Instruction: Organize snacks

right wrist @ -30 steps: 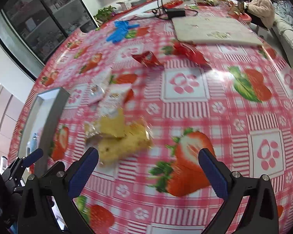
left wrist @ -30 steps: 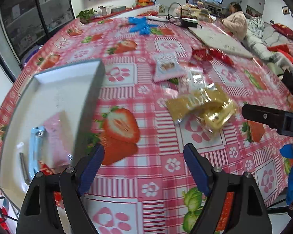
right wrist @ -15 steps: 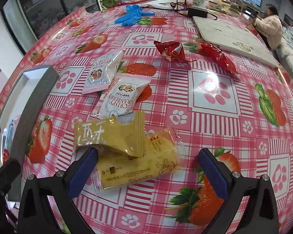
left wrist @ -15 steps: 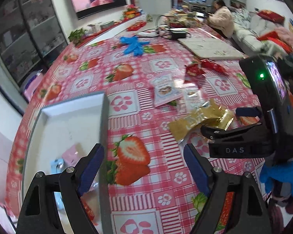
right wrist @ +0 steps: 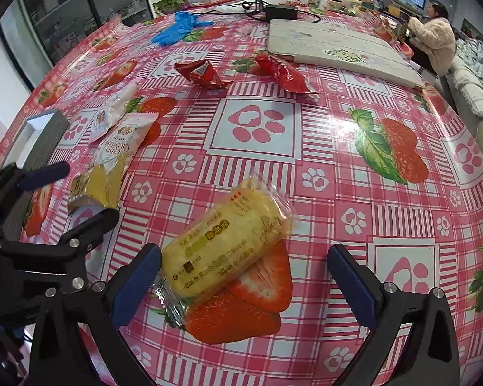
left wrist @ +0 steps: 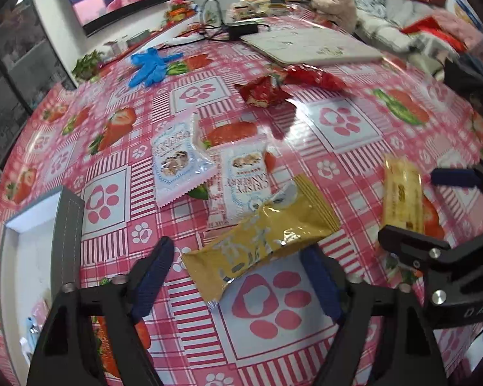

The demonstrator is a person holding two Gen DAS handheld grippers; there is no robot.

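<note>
1. Table w/ pink strawberry cloth (right wrist: 306, 167): most snacks lie loose on it, so most of the job looks left.
2. Grey tray (left wrist: 69, 225) at the table's left edge: a few small things show inside, low in the left cam, too blurry to name. Looks like the spot for snacks.
3. Gold packet (left wrist: 260, 241): sits between the left gripper's (left wrist: 238, 281) blue pads. The jaws have just been closing, but gaps show on both sides, so no grab yet.
4. Yellow cake packet (right wrist: 225, 244): flat on the cloth, right by the right gripper's (right wrist: 244, 284) left pad. Jaws wide apart, holding nothing.
5. Two white cracker packs (left wrist: 180, 160) & two red packs (right wrist: 203, 74): farther back, not touched.
</note>
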